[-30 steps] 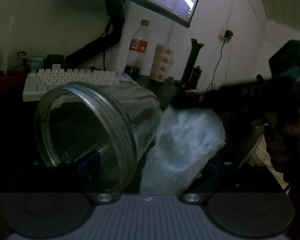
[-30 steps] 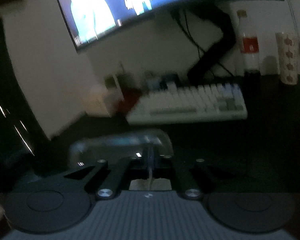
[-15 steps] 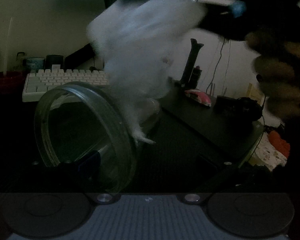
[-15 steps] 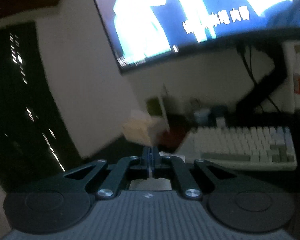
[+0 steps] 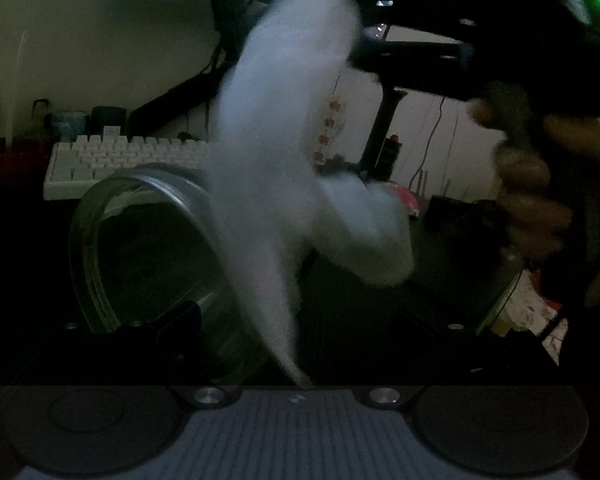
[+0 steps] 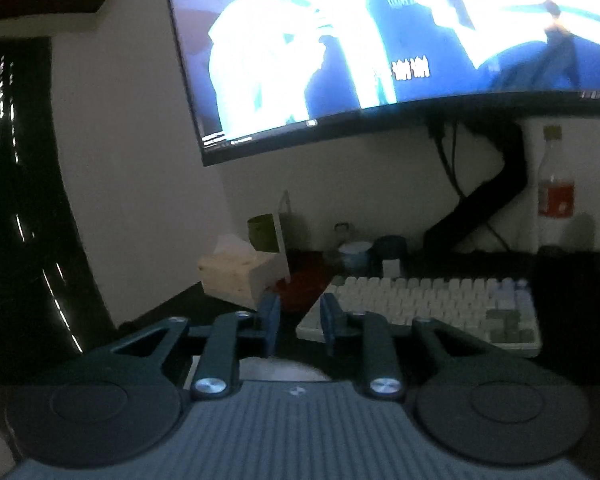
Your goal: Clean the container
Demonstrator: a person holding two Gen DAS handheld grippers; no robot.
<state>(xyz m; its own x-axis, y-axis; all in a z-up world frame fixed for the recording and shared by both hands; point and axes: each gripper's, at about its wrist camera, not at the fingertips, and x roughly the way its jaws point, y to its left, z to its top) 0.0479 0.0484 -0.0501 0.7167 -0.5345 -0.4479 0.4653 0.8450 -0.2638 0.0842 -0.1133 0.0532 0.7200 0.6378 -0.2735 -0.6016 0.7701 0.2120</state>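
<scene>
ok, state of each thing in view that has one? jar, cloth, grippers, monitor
jar: on its side, mouth toward the left wrist camera, no lid, between the left gripper's fingers
cloth: in the air below the right gripper, blurred, draped in front of the jar
left gripper: fingers dark; grip on the jar cannot be told
right gripper: jaws opening, nothing between them
monitor: on
bottle: upright, capped

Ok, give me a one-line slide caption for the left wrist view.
White cloth falls blurred past the mouth of the clear jar, the right gripper above it opening.
</scene>
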